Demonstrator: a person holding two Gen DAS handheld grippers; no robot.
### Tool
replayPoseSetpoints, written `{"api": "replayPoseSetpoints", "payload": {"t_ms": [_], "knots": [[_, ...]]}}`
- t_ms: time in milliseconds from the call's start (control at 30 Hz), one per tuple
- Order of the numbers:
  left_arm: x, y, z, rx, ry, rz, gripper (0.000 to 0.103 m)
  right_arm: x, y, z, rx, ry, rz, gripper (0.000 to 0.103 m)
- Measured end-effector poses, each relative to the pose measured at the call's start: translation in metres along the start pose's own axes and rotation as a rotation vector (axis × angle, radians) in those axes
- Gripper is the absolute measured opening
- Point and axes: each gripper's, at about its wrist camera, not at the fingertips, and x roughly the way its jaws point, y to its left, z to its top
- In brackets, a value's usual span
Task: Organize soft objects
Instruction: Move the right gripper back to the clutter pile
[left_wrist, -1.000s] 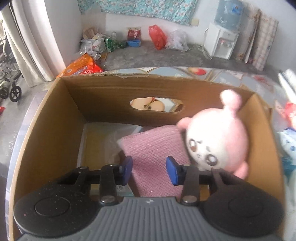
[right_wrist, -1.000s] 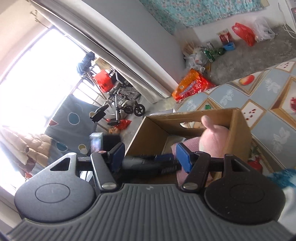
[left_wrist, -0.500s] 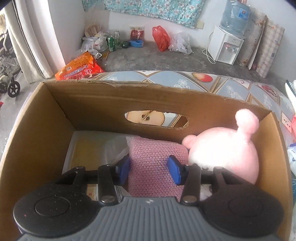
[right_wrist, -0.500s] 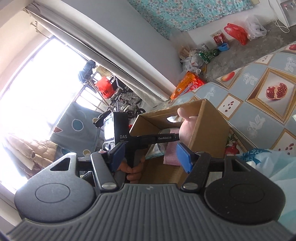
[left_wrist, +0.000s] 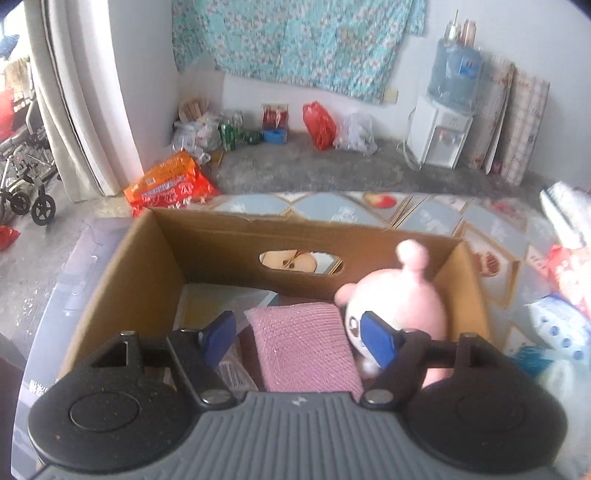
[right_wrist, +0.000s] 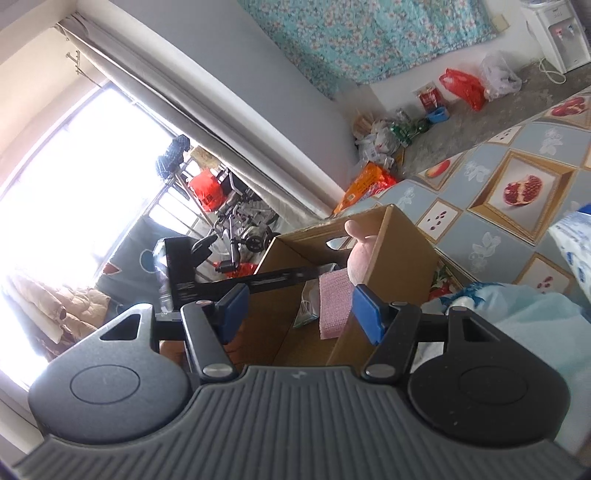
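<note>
Over the box (left_wrist: 147, 266), from the left wrist: left gripper (left_wrist: 299, 338) with jaws opening, pads clear of the pink cloth (left_wrist: 303, 343) lying below and between them, nothing held. Cloth flat on the box floor, its right edge touching the pink plush (left_wrist: 399, 302), which leans in the right corner. Clear packet (left_wrist: 225, 299) under the cloth's left side. Placing step looks finished for the cloth; release under way

From the right wrist: right gripper (right_wrist: 297, 314) hanging beside the box (right_wrist: 402, 236), jaws parted and empty, pads touching nothing. Left tool's black bar seen reaching across the box mouth. Cloth (right_wrist: 334, 295) and plush (right_wrist: 360, 251) both visible inside. On the patterned tablecloth (right_wrist: 480, 243) to the right, outside the box: a light blue soft item (right_wrist: 524, 314) and a white-and-blue pack (right_wrist: 576, 236), near each other

Next, by judgement: lift the left gripper out, swing the right toward the blue item, close on a bunched fold, and carry it to the free left half of the box
</note>
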Motion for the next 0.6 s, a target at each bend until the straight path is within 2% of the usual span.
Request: {"api": "replayPoseSetpoints", "payload": {"t_ms": [233, 367, 600], "knots": [[-0.075, -0.011, -0.026, -0.015, -0.078, -0.064, 0.085, -0.049, -0.002, -0.024, 0.013, -0.04, -0.027, 0.063], [-0.116, -0.034, -0.055, 0.047, -0.095, -0.12, 0.089, -0.082, -0.009, -0.038, 0.021, -0.063, -0.055, 0.067], [-0.173, -0.087, -0.116, 0.145, -0.174, -0.296, 0.098, -0.159, -0.027, -0.058, 0.015, -0.137, -0.171, 0.082]]}}
